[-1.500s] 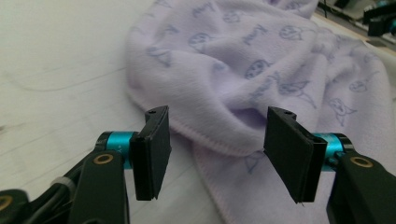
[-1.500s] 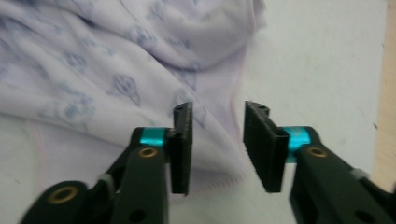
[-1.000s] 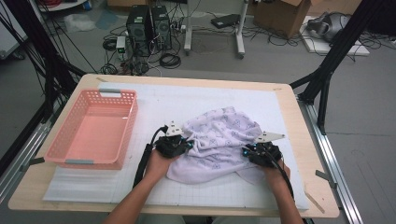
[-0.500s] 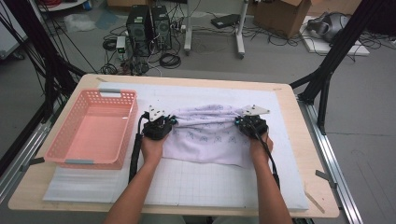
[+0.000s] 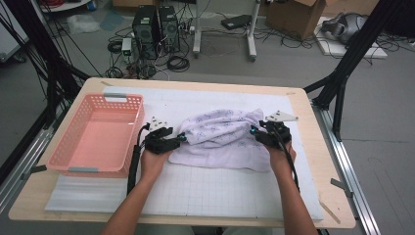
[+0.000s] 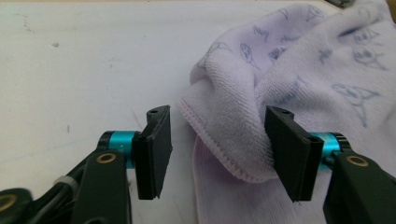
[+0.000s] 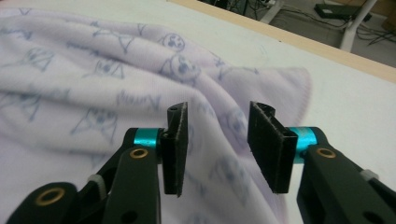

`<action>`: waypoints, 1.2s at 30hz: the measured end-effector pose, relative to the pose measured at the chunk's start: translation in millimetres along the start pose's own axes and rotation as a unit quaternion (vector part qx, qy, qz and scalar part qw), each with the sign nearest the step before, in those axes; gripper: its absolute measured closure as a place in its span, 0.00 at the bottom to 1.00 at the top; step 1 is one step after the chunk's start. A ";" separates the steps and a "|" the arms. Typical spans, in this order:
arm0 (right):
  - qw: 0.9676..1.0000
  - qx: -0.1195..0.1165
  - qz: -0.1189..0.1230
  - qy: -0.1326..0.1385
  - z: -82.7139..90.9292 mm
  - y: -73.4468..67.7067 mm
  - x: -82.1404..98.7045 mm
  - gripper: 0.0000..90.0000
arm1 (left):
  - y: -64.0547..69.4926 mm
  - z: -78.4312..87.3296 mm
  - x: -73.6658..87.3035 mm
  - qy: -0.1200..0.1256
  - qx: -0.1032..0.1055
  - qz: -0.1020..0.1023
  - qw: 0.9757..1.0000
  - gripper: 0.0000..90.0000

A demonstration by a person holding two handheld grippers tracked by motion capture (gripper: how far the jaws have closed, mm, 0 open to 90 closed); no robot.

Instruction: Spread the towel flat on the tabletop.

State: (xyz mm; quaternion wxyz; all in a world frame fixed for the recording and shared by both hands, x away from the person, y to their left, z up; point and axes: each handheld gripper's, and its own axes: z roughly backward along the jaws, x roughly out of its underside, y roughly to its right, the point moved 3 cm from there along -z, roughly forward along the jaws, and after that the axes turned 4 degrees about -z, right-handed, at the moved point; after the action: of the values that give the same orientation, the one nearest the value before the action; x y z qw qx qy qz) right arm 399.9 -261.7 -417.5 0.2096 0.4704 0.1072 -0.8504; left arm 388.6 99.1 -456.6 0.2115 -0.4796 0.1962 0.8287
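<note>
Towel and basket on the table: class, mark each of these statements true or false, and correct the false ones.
1. The towel is lilac with small printed figures. True.
2. The towel lies inside the pink basket. False: it lies on the white mat, to the right of the basket.
3. The left hand-held gripper is clamped shut on the towel's hem. False: its jaws stand apart, having just opened, with the hem loose between them.
4. The right hand-held gripper has open jaws above the towel. True.
5. The basket holds folded laundry. False: nothing lies in it.
</note>
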 end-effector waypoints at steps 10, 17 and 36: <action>1.000 -0.007 -0.013 -0.028 53.1 8.5 64.5 0.60 | 13.0 27.7 17.6 -0.011 0.037 -0.028 0.999 0.45; 0.998 -0.021 -0.036 -0.050 57.7 7.8 90.3 0.58 | 17.5 34.9 30.9 -0.041 0.061 -0.031 0.997 0.48; 0.995 -0.048 -0.033 -0.075 70.8 -6.0 104.7 0.97 | 35.1 53.1 46.5 -0.077 0.055 -0.036 0.995 0.97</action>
State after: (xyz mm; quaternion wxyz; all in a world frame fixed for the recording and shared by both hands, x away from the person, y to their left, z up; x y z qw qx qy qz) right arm 294.4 -309.9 -468.3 0.2113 0.3910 0.1475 -0.8836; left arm 311.0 105.4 -468.5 0.2816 -0.4089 0.2071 0.8430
